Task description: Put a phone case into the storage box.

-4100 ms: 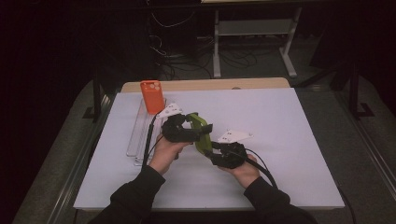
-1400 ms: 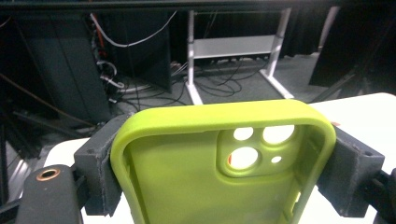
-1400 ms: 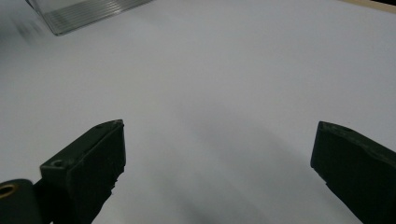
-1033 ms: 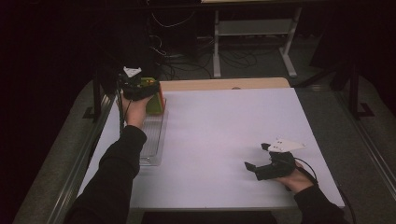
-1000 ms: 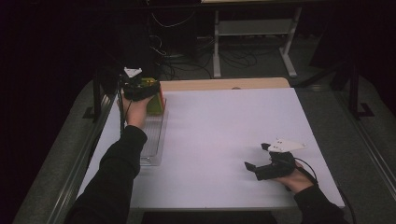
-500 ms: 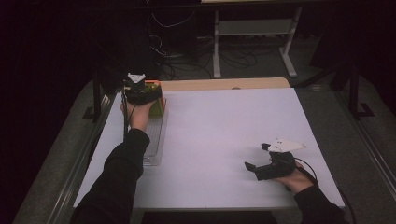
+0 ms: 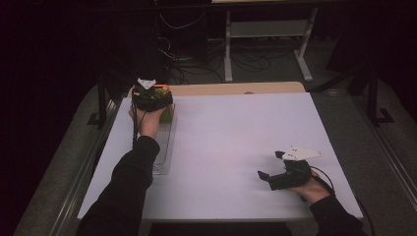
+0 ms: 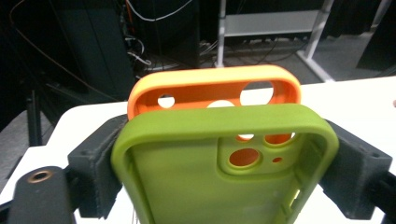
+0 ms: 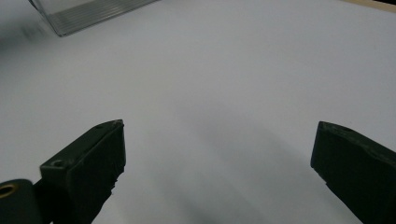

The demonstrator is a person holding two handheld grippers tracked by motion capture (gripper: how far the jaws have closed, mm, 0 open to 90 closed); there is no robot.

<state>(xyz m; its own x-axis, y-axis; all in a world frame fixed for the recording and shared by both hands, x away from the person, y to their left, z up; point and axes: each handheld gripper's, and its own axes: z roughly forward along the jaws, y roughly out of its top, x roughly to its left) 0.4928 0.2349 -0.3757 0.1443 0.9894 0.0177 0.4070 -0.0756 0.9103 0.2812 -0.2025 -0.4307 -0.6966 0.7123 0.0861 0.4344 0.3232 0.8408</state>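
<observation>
White table (image 7: 236, 142), clear tray (image 7: 164, 152)

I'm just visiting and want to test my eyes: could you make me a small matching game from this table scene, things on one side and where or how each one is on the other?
Things:
1. green phone case
2. orange phone case
3. right gripper
4. clear tray

Descriptions:
A. jaws wide apart, nothing between them, low over the white table
B. lies along the table's left edge
C. stands between the left gripper's jaws, which have just been opening
D. stands right behind the green one

Pairs: 1-C, 2-D, 3-A, 4-B
</observation>
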